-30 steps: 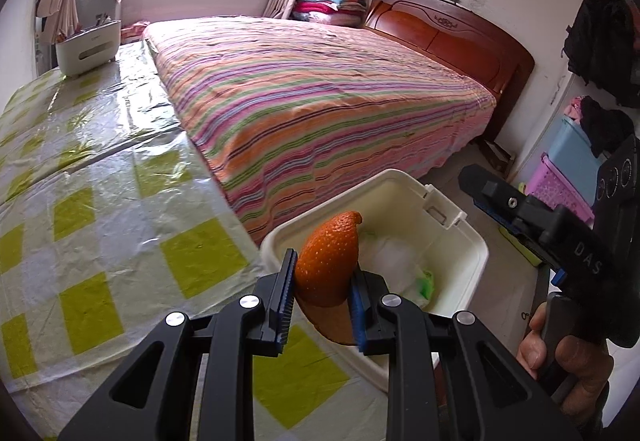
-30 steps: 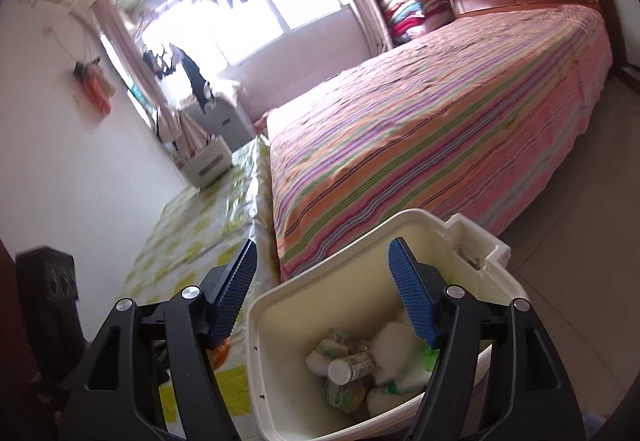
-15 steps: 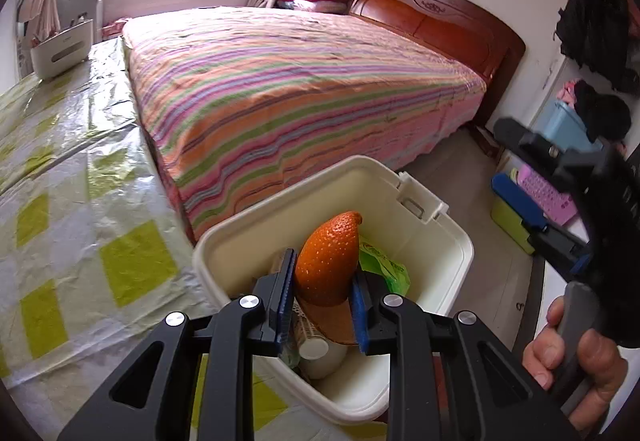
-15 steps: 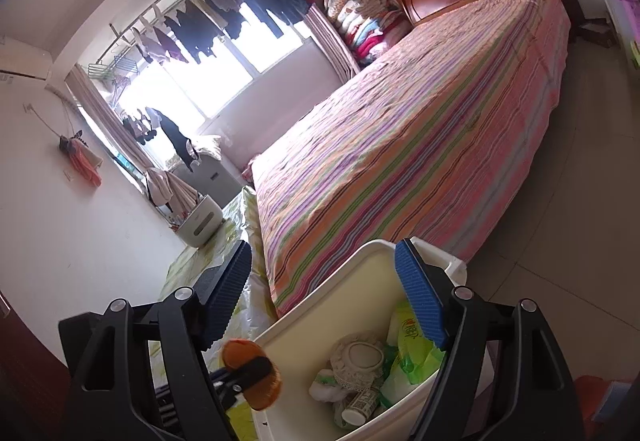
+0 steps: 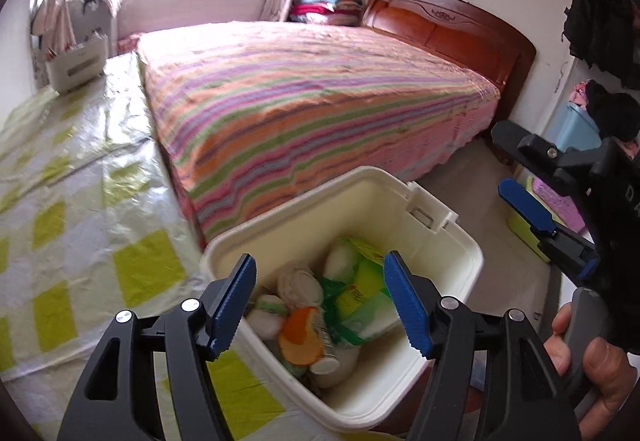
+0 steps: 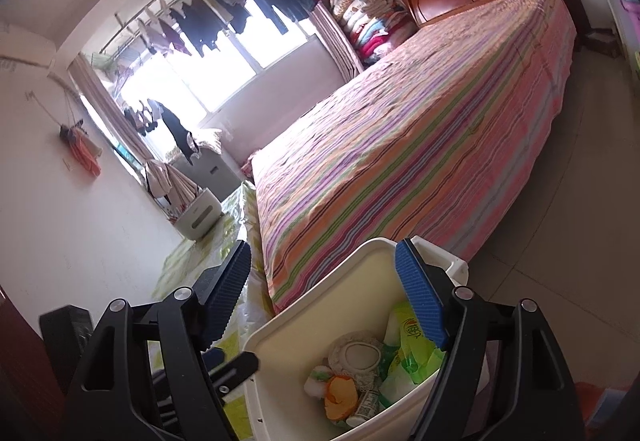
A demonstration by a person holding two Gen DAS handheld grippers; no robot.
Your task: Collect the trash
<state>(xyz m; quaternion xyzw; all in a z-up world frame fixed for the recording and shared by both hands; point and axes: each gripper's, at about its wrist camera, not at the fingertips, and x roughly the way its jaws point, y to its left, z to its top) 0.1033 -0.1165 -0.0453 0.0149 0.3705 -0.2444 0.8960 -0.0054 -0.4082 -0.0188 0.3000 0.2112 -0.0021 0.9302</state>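
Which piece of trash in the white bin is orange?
The orange peel, lying on top of the heap in the white bin between the open fingers of the left gripper. The other pieces around it are white or green, like the green wrapper.

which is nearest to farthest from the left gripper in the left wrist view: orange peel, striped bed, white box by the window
1. orange peel: in the bin just below the open left gripper.
2. striped bed: ahead, past the bin.
3. white box: far left, near the window.
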